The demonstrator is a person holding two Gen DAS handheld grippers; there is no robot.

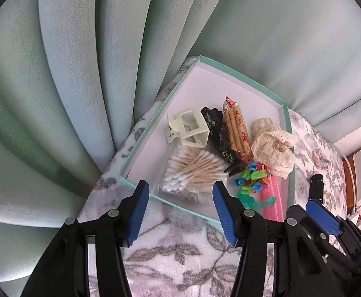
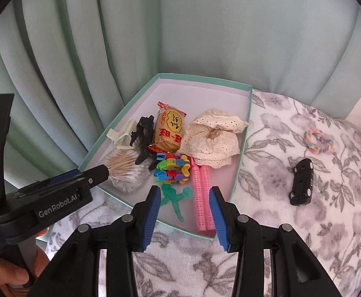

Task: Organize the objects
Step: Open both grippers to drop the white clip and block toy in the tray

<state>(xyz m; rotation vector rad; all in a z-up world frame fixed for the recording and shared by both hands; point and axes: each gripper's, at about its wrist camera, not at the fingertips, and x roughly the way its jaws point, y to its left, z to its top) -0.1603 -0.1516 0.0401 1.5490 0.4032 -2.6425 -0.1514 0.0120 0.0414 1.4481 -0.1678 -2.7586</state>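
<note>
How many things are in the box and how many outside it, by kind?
In the box:
Hair clip: 1
Black toy: 1
Snack pack: 1
Lace scrunchie: 1
Swab bag: 1
Colourful clip cluster: 1
Pink rollers: 2
Green figure: 1
On the blanket:
Toy car: 1
Pastel rope ring: 1
Total: 11

Left wrist view: looks forward and down between its own fingers [image 1: 141, 212], close above the near left corner of the box [image 1: 141, 148], curtain [image 1: 81, 74] behind. Right wrist view: set slightly further right, close above the box's near edge [image 2: 121, 121], facing the same curtain [image 2: 205, 37]. Both views share the box, its contents and the floral cloth [image 1: 175, 252] [image 2: 279, 153]. Each sees the other gripper: the right gripper [image 1: 316, 193] at the left view's lower right, the left gripper [image 2: 91, 175] at the right view's left. The toy car [image 2: 302, 182] shows plainly only in the right view.
</note>
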